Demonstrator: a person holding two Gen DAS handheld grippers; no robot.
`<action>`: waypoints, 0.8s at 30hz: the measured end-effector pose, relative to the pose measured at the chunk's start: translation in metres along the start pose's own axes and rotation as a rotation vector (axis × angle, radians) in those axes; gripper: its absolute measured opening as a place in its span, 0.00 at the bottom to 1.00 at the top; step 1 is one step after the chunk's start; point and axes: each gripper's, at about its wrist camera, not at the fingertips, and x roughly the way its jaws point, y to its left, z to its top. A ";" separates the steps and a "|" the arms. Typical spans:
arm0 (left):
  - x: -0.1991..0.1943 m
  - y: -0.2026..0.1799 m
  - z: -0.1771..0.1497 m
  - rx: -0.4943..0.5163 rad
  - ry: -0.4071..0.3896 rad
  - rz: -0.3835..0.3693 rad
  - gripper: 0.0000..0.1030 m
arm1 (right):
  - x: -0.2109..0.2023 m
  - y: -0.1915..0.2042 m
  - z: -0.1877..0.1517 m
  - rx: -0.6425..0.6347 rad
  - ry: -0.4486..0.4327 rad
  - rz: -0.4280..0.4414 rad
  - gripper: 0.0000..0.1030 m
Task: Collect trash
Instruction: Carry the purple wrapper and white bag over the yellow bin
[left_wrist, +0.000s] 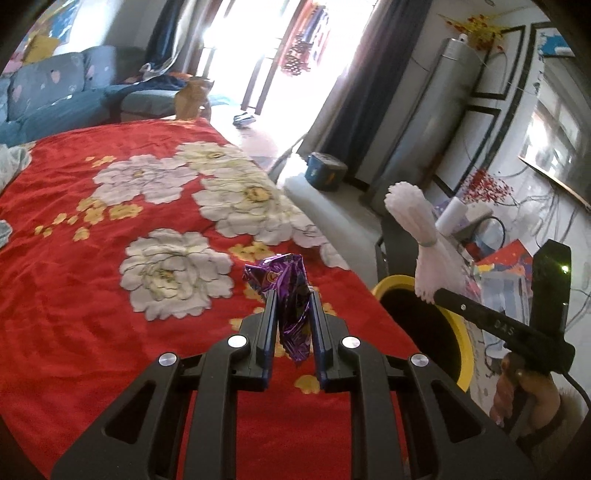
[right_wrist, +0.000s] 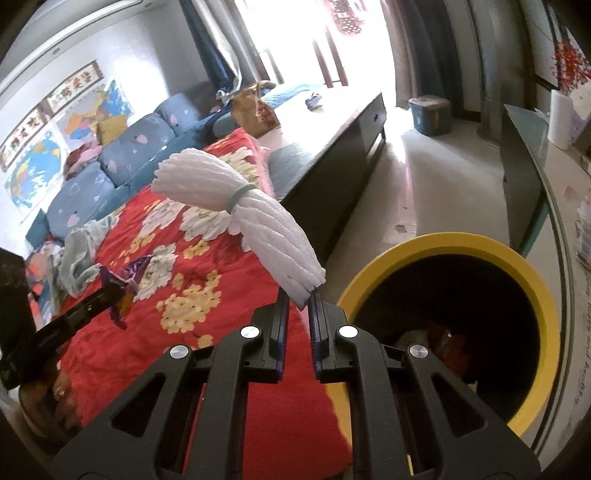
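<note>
Each gripper carries trash clear of the red floral bedspread (left_wrist: 92, 295) toward the yellow-rimmed bin (right_wrist: 436, 245): left gripper (left_wrist: 293, 295) clamped on a purple foil wrapper (left_wrist: 290, 295), right gripper (right_wrist: 299, 295) pinching a banded white foam net bundle (right_wrist: 266, 229) beside the rim

Left gripper (left_wrist: 293, 295) clamped on wrapper (left_wrist: 291, 295), tilted down. Right gripper (right_wrist: 298, 295) pinching foam bundle (right_wrist: 240, 206), tilted down. Hand (left_wrist: 524, 391) on right handle.
</note>
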 end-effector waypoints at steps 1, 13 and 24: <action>0.000 -0.003 0.000 0.006 0.000 -0.004 0.16 | -0.002 -0.003 -0.001 0.006 -0.003 -0.006 0.06; 0.000 -0.039 -0.005 0.085 0.011 -0.051 0.16 | -0.018 -0.040 -0.008 0.067 -0.021 -0.078 0.06; 0.003 -0.068 -0.011 0.152 0.025 -0.090 0.16 | -0.034 -0.065 -0.017 0.089 -0.046 -0.164 0.06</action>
